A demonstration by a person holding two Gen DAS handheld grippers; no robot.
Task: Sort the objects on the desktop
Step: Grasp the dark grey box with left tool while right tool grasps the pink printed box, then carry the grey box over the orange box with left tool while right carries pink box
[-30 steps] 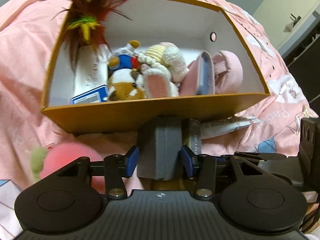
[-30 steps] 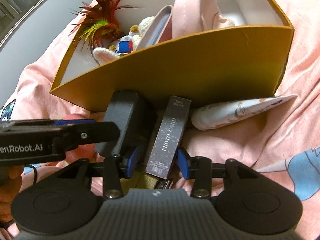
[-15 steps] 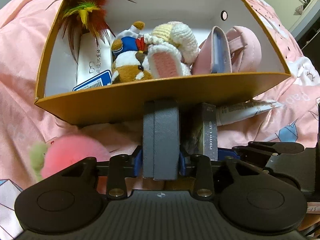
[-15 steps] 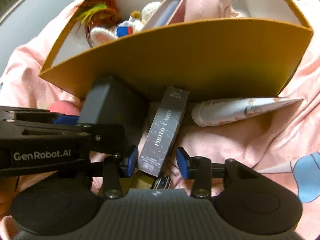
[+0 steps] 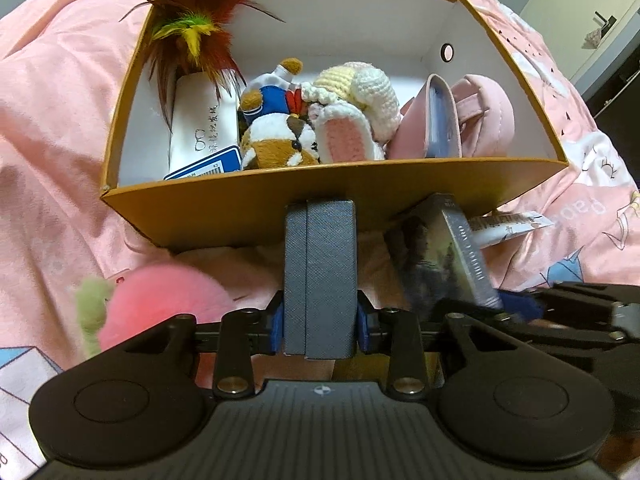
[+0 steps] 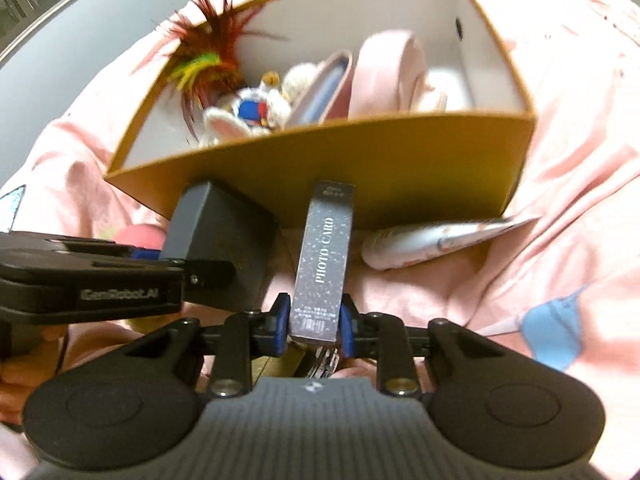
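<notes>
While both tongs grip boxes, the carton's near wall [image 5: 240,208] crowds them.

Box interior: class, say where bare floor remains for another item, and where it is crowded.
In the box, bare white floor shows along the far wall, behind the plush toys, and beside the pink cap toward the right wall. A narrow strip lies between the left wall and the white carton. The near middle, toys against cap, is crowded.

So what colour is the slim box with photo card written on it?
The photo card box is dark grey with pale speckles and white lettering, clearest in the right wrist view.
</notes>
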